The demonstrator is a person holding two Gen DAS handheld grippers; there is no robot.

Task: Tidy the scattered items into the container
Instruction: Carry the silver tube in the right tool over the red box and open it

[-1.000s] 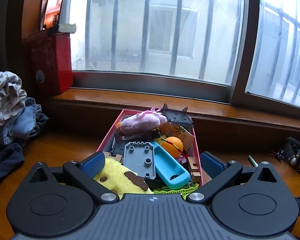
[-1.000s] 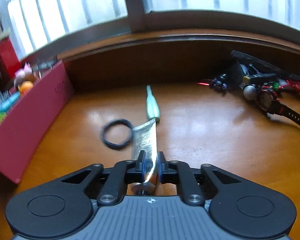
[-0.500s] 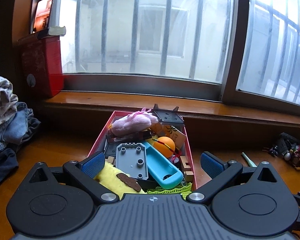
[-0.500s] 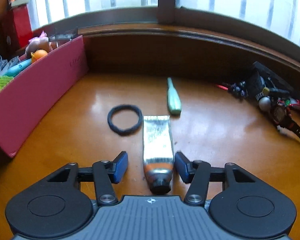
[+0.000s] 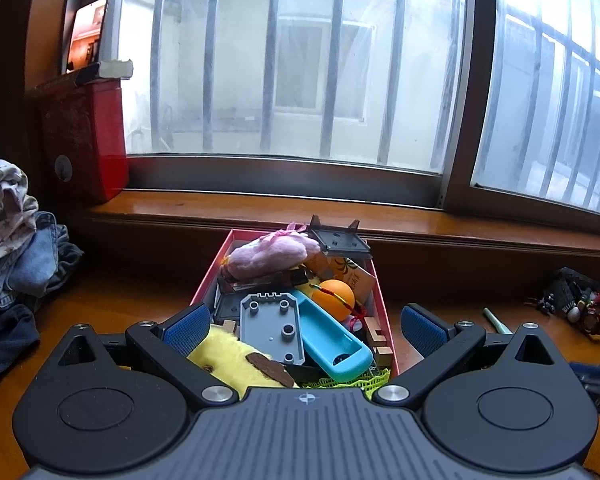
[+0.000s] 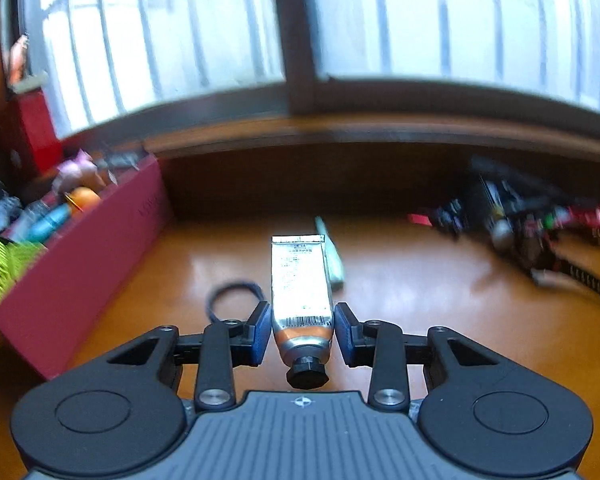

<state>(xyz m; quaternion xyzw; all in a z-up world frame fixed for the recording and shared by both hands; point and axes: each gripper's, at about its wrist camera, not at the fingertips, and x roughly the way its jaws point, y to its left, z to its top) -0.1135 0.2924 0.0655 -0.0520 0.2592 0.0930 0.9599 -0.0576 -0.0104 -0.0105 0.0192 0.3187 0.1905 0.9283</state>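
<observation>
Tube [image 6: 302, 292] is being gripped, apparently, between the right gripper's [image 6: 302, 332] pads, cap at 6 o'clock, above the table [image 6: 400, 300]; left gripper [image 5: 306, 326] is being held open over the box [image 5: 382, 312].

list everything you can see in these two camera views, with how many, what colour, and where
box: 1, red-pink, on the table below the sill
toys in box: several, including plush pink, ball orange, case teal, plate grey, plush yellow
tube: 1, silver-orange, between right gripper's fingers
hair tie: 1, black, on table left of tube
pen-like stick: 1, pale green, behind tube
clutter pile: several, dark mixed, table's right
clothes: 1 pile, white, blue, far left
tall box: 1, red, on sill
left gripper: open, over box
right gripper: around tube
</observation>
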